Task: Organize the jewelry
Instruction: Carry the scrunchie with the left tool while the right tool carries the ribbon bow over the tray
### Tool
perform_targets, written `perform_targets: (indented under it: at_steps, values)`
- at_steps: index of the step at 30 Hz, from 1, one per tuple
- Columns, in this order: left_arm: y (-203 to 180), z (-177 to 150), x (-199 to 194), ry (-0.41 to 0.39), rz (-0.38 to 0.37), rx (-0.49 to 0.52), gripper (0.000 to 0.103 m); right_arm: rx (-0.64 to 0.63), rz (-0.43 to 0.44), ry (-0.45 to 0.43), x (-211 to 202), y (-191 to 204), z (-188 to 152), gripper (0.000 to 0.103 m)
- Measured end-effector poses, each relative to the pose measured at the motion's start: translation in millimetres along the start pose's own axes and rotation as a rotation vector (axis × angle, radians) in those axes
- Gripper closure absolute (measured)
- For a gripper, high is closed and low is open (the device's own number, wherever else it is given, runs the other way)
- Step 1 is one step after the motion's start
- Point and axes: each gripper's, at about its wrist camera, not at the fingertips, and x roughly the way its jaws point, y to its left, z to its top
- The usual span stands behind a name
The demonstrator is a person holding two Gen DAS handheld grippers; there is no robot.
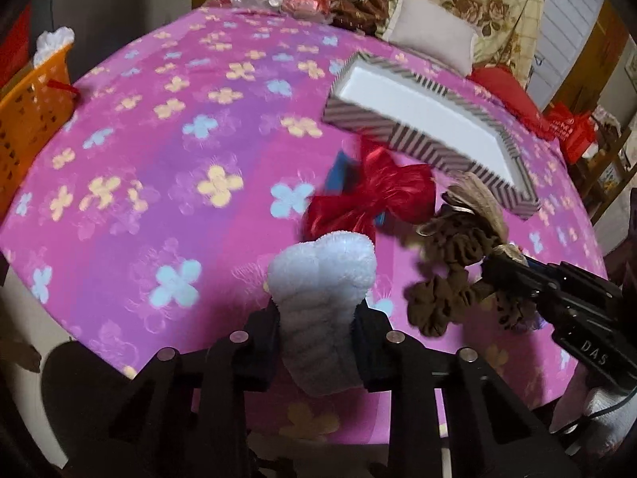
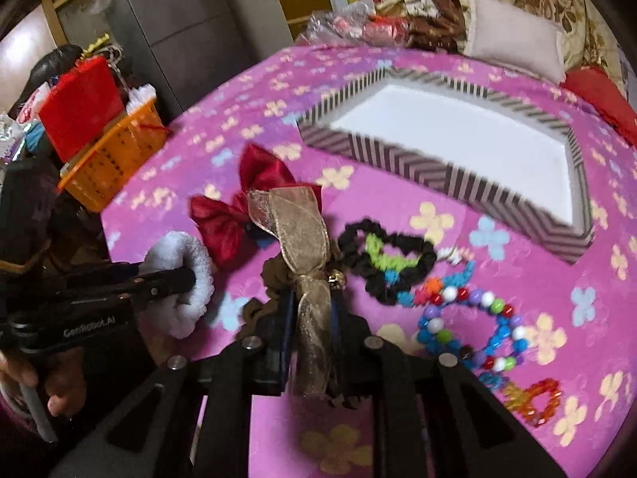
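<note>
My left gripper is shut on a fluffy white scrunchie and holds it above the pink flowered cloth; it also shows in the right wrist view. My right gripper is shut on a brown scrunchie with a gold ribbon bow, seen in the left wrist view too. A striped box with a white inside stands open behind them. A red bow lies on the cloth between the grippers.
A black and green scrunchie, coloured bead bracelets and an orange bead ring lie right of my right gripper. An orange basket stands at the left table edge. Cushions and wrapped items sit at the back.
</note>
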Motion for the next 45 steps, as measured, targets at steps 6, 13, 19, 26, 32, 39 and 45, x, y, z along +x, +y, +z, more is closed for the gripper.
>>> perform_targets:
  at_steps: [6,13,19,26,32,39,45]
  values:
    - [-3.0,12.3,-16.3,-0.046,0.002,0.018,0.075,0.017,0.025,-0.045,-21.3,-4.0,14.6,0.086]
    - [-11.4,24.0,-23.9,-0.076,-0.004,0.045,0.075,0.024,0.02,-0.081,-35.1,-7.4,24.5,0.086]
    - [-22.4,39.1,-22.2,-0.1,0.022,0.089,0.075,0.04,-0.011,-0.107,-39.9,-19.6,36.3,0.086]
    - [-32.8,59.7,-14.1,-0.113,0.045,0.126,0.075,0.06,-0.05,-0.132,-39.6,-40.3,57.3,0.086]
    - [-40.4,90.5,-8.2,-0.137,0.042,0.147,0.075,0.074,-0.077,-0.156,-31.6,-57.8,89.3,0.085]
    - [-48.6,145.4,17.6,-0.145,-0.027,0.15,0.075,0.107,-0.077,-0.155,2.1,-78.0,137.6,0.085]
    - [-56.9,180.5,63.8,-0.1,-0.074,0.142,0.075,0.149,-0.046,-0.13,50.5,-100.3,177.6,0.085]
